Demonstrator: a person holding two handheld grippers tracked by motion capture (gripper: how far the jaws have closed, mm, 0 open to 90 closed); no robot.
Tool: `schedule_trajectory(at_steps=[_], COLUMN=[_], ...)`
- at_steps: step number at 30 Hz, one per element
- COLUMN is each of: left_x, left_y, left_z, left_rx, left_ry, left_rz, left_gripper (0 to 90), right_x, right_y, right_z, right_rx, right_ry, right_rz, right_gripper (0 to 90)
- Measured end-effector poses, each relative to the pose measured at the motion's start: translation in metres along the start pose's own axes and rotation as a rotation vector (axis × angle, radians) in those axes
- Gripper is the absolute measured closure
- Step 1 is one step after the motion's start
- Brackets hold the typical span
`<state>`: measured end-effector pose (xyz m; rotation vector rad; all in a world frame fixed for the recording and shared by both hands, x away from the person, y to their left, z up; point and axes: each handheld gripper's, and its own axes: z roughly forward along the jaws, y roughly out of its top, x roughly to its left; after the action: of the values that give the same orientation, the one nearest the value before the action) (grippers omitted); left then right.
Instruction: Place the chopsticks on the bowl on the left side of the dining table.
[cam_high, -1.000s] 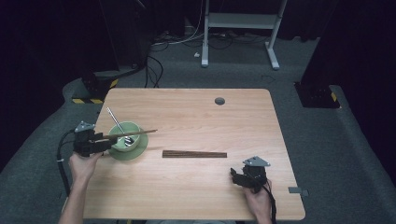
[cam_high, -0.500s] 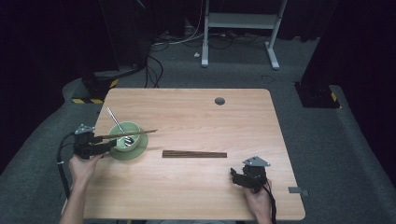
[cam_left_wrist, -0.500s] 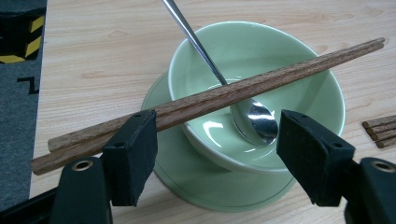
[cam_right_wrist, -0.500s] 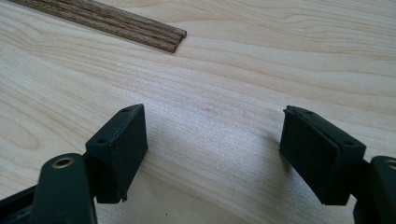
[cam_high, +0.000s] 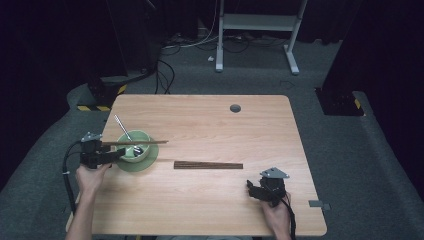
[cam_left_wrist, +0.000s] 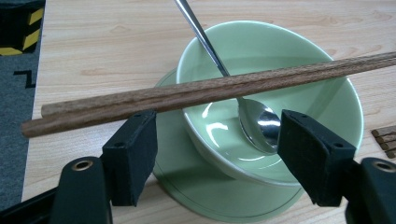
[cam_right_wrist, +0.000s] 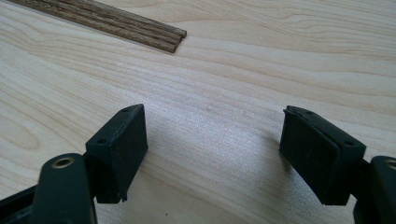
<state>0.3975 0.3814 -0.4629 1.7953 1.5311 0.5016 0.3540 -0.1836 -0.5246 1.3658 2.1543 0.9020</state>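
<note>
Resting across the rim of the pale green ceramic bowl (cam_left_wrist: 280, 93), the pair of brown wooden chopsticks (cam_left_wrist: 196, 91) has barely shifted; the left gripper (cam_left_wrist: 215, 154) gapes wide behind them, holding nothing, suggesting placement is done. The right gripper (cam_right_wrist: 212, 154) idles wide open, empty, well away from the bowl.

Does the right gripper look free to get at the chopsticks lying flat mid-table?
Probably yes. The right gripper stands open, holding nothing, and bare table lies between its jaws and the near end of the chopsticks; nothing stands in between.
</note>
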Motion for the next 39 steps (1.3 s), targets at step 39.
schedule_trajectory(at_steps=[39], left_x=[-0.022], left_y=[0.003], left_z=[-0.013], left_rx=[-0.083], left_ry=[-0.032], left_rz=[0.038], left_gripper=[26.0], right_x=[0.0], right_y=[0.0], right_z=[0.0], right_rx=[0.001], right_ry=[0.0], right_rz=[0.001], right_gripper=[22.6])
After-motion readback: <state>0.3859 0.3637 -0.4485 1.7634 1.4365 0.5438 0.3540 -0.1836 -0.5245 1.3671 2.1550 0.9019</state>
